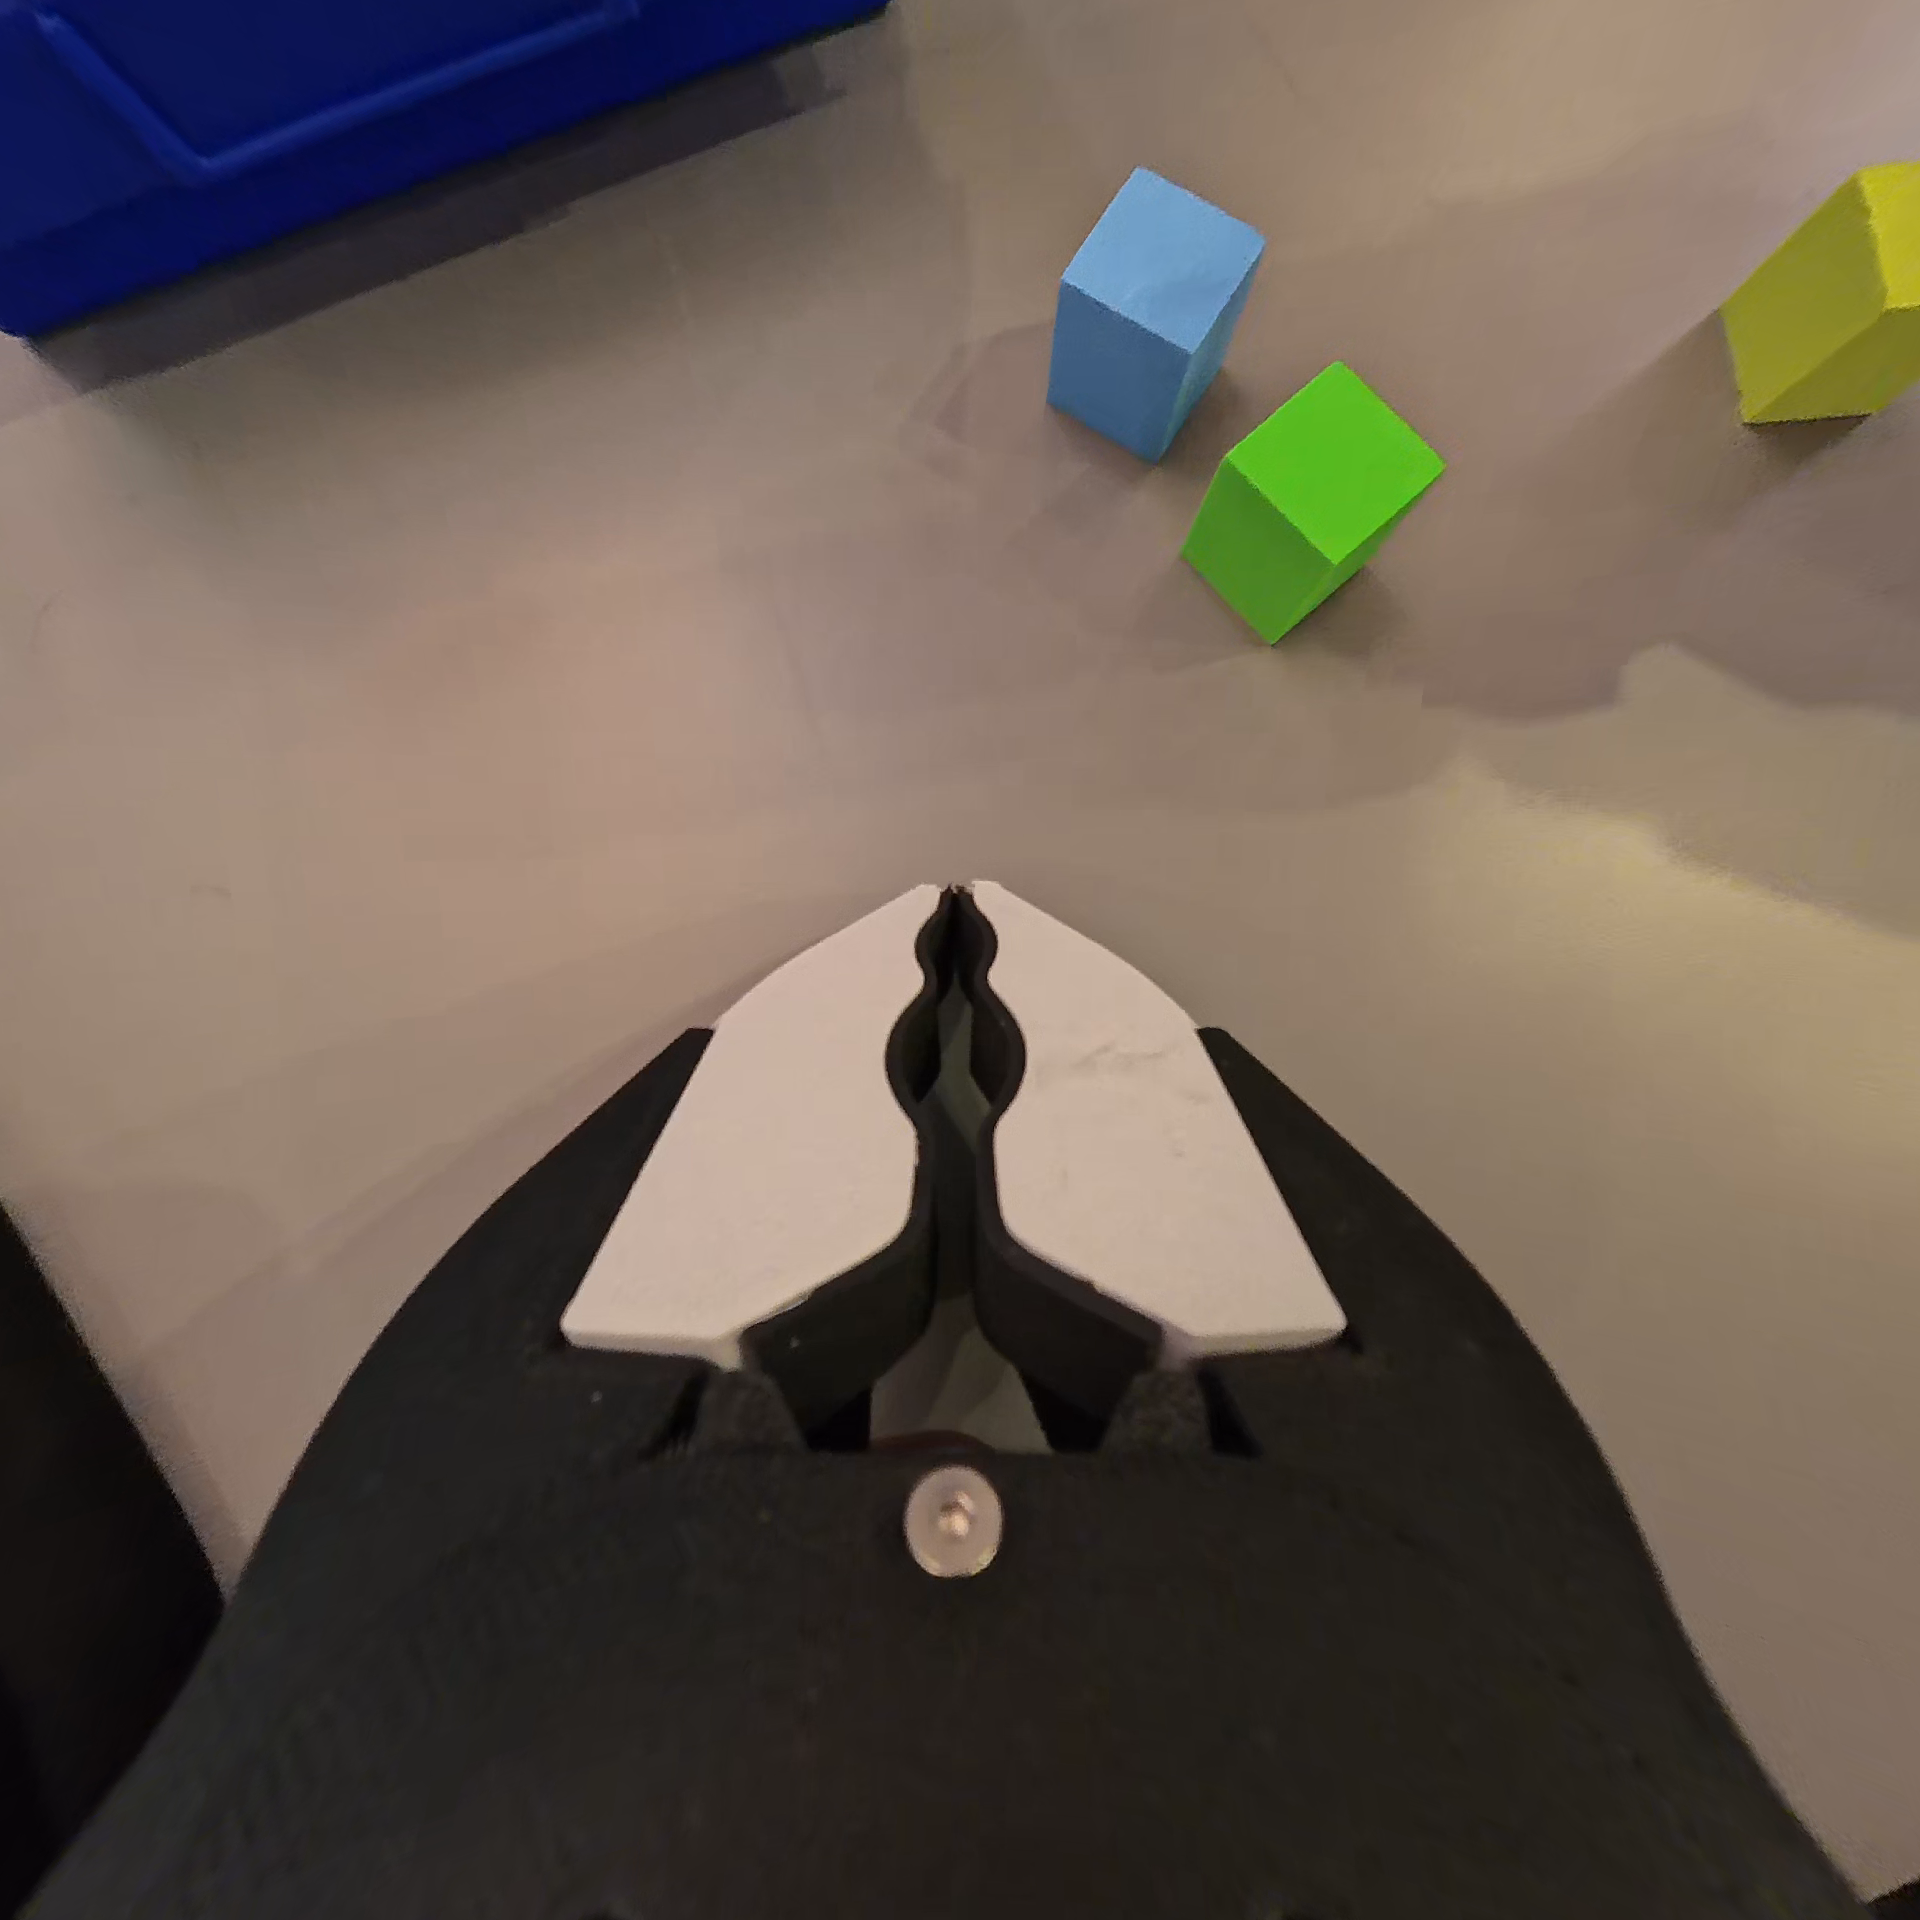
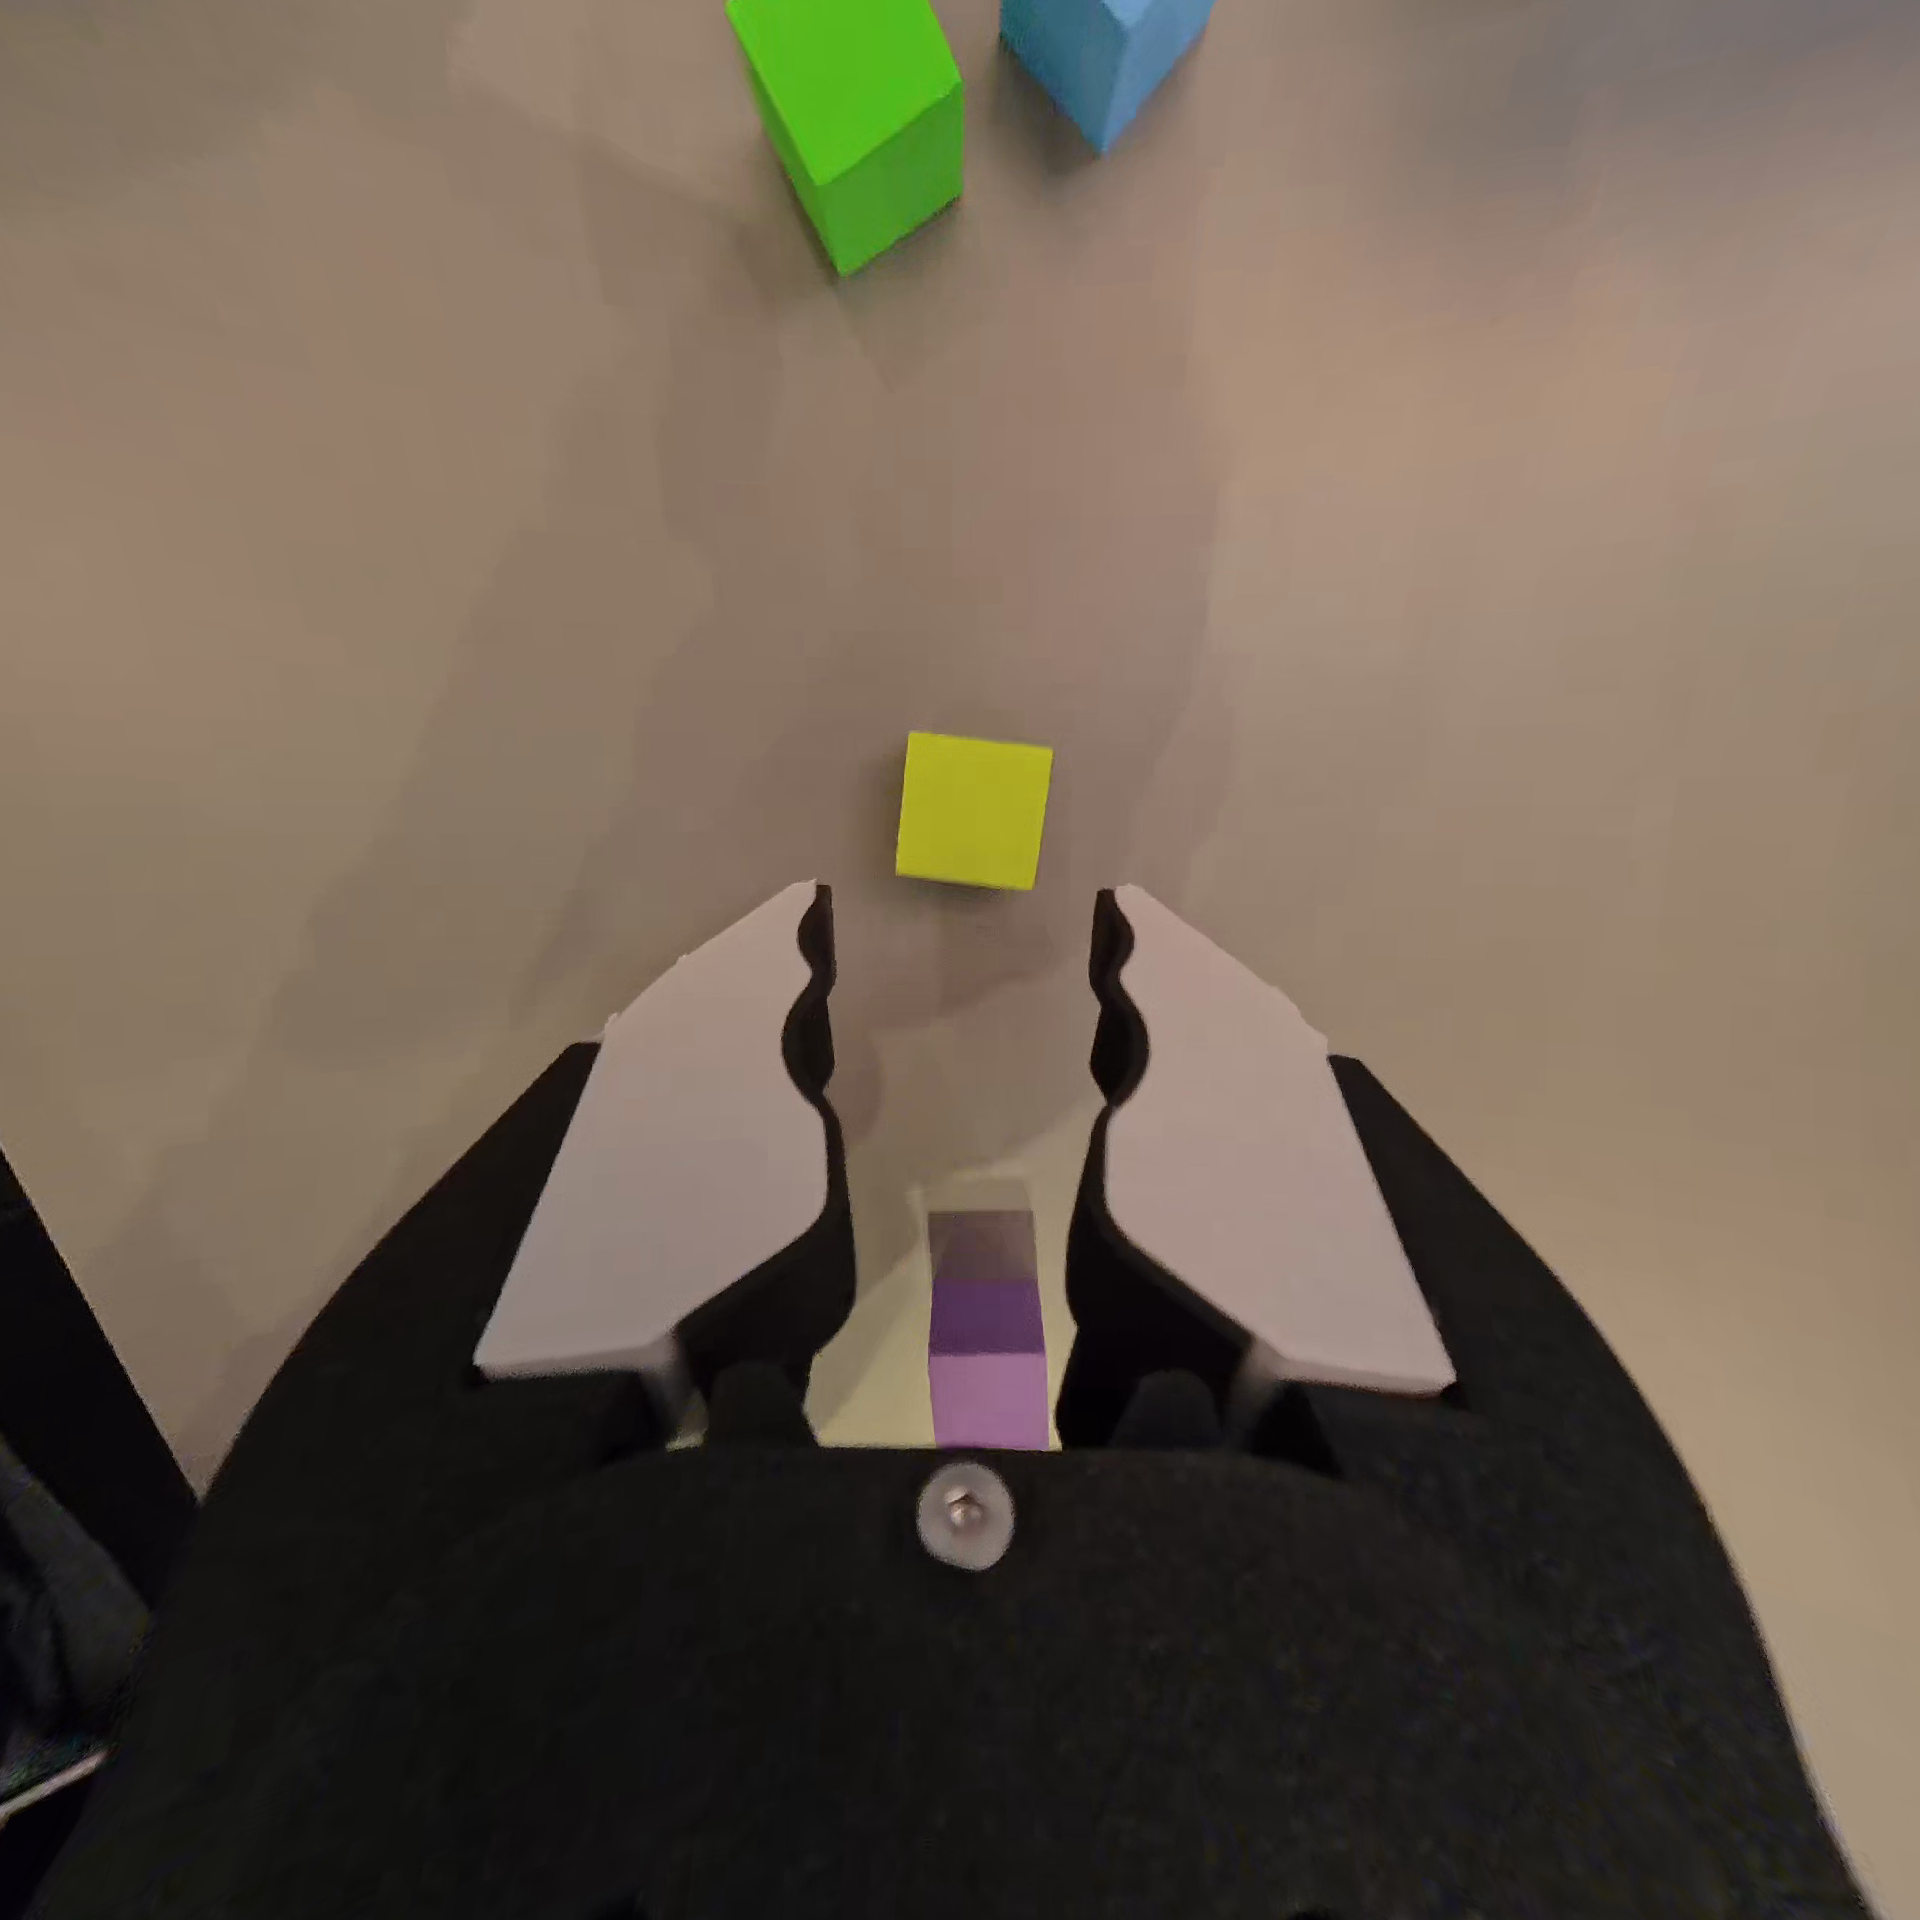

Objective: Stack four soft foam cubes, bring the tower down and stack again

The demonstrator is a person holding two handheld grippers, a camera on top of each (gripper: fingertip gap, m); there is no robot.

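Observation:
Four foam cubes lie apart on the grey table (image 1: 520, 675). In the left wrist view the light blue cube (image 1: 1153, 312) and the green cube (image 1: 1309, 504) stand close together ahead on the right, and the yellow cube (image 1: 1829, 301) is at the right edge. My left gripper (image 1: 953, 891) is shut with nothing in it, well short of them. My right gripper (image 2: 961, 899) is open, looking down. The yellow cube (image 2: 974, 810) lies just beyond its fingertips, untouched. A purple cube (image 2: 987, 1371) shows low between the finger bases, clear of the pads. The green cube (image 2: 857, 125) and the blue cube (image 2: 1101, 62) are at the top.
A dark blue plastic bin (image 1: 312, 125) stands at the far left of the table. A dark object (image 2: 62, 1403) lies past the table's edge at the lower left of the right wrist view. One gripper's finger ends stand about 20 cm off the other's.

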